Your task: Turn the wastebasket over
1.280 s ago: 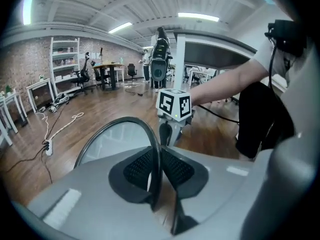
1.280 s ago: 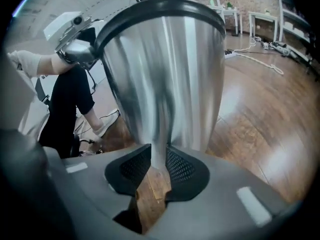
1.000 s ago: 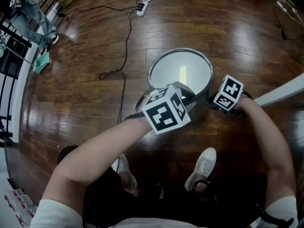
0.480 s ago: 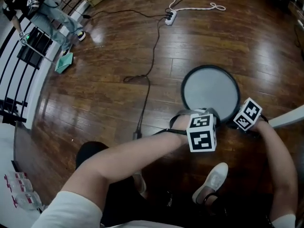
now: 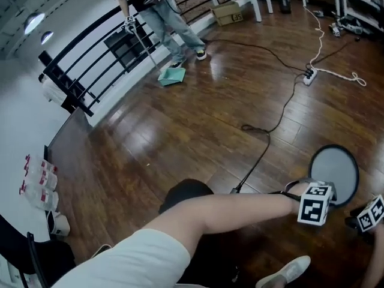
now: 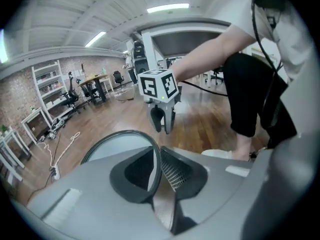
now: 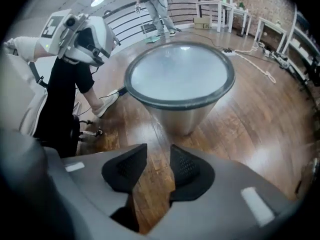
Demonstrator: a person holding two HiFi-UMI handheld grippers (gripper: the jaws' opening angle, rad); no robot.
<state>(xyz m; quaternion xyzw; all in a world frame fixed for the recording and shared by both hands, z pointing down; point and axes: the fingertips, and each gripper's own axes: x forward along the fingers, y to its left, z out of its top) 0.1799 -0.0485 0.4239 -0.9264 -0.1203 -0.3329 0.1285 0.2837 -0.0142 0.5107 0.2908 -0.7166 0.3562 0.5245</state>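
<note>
The metal wastebasket (image 7: 180,79) stands on the wood floor with its wide rim up and its narrow base down. In the head view the wastebasket (image 5: 333,167) is at the lower right. My left gripper (image 6: 151,170) has the rim (image 6: 125,134) running between its pads, and its jaws are closing on it. The left gripper's marker cube (image 5: 315,204) sits at the near rim. My right gripper (image 7: 152,170) hangs clear of the basket on the near side; its jaws are opening and only floor shows between them. The right gripper (image 6: 162,124) also shows beyond the rim in the left gripper view.
A black cable and a white power strip (image 5: 310,75) lie on the floor behind the basket. A person (image 5: 162,11) stands far back by a green dustpan (image 5: 171,75) and a black railing (image 5: 84,71). My shoe (image 7: 107,101) is left of the basket.
The head view has swung up, so the basket now sits at its lower right. The right gripper has come off the basket's side and lifted away. The left gripper stays at the rim.
</note>
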